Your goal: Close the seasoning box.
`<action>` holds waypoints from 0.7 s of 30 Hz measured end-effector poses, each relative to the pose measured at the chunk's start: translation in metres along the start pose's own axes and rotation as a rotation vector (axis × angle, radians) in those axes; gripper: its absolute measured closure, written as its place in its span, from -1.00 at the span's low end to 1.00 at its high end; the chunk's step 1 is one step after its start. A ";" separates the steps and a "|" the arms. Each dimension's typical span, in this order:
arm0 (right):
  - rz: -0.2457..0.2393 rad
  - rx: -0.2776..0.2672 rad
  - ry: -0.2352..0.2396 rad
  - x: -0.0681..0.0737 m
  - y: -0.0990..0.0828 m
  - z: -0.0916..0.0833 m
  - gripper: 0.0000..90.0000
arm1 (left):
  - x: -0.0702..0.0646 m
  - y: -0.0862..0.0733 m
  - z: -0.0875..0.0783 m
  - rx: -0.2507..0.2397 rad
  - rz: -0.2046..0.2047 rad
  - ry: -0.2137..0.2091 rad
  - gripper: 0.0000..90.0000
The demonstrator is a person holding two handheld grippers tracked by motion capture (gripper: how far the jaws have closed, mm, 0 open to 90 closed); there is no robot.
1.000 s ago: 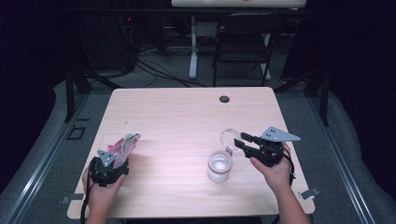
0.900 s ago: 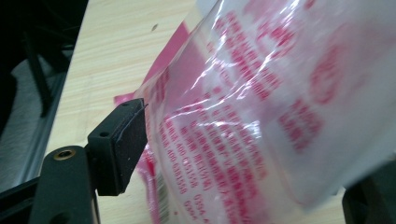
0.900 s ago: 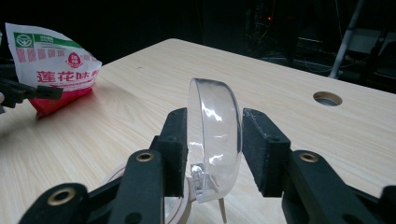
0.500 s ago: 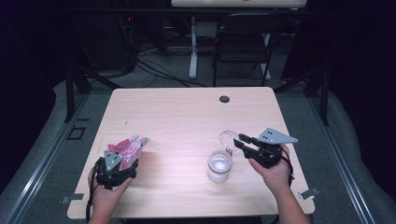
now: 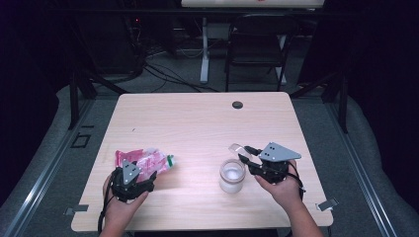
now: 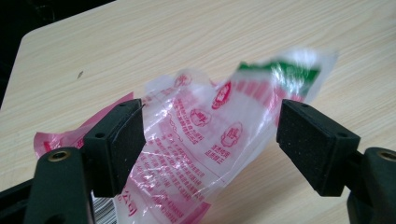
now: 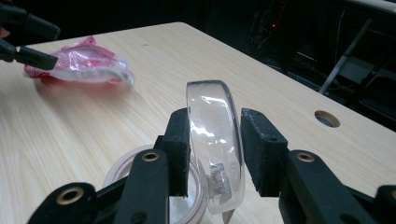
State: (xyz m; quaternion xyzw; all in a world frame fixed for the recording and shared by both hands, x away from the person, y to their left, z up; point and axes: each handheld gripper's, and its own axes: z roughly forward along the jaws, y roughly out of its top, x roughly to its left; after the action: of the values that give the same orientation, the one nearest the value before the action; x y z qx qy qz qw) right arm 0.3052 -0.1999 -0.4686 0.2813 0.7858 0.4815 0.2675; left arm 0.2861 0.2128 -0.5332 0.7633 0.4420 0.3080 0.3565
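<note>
On tabletop (image 5: 197, 118), near left edge: pink plastic packet (image 5: 143, 160) lying loose between spread jaws of left tool (image 6: 210, 144), jaws just opened, pads clear of film. Right tool (image 7: 215, 154) clamps clear lid (image 7: 212, 140) on edge, beside open jar (image 5: 232, 175). Step: jar opened, packet let go. Next likely: set lid aside, re-grip packet.

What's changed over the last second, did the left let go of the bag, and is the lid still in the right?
The left gripper has drawn back toward the person; its jaws have just been opening and stand apart around the plastic bag, which now lies on the table. The right gripper still has the clear lid between its pads, beside the jar, which hasn't moved.
</note>
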 end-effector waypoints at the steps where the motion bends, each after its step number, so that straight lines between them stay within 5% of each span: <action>1: -0.004 0.001 0.000 0.001 0.000 0.000 0.42 | -0.001 0.000 0.000 -0.003 0.004 -0.007 -0.48; 21: -0.034 0.014 0.013 0.009 0.000 0.002 0.34 | -0.016 0.004 0.004 -0.002 0.043 -0.041 -0.46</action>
State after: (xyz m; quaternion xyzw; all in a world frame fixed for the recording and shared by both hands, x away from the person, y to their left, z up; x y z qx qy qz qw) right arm 0.3006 -0.1924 -0.4707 0.2665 0.7957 0.4730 0.2685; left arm 0.2850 0.1959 -0.5345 0.7784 0.4179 0.3001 0.3597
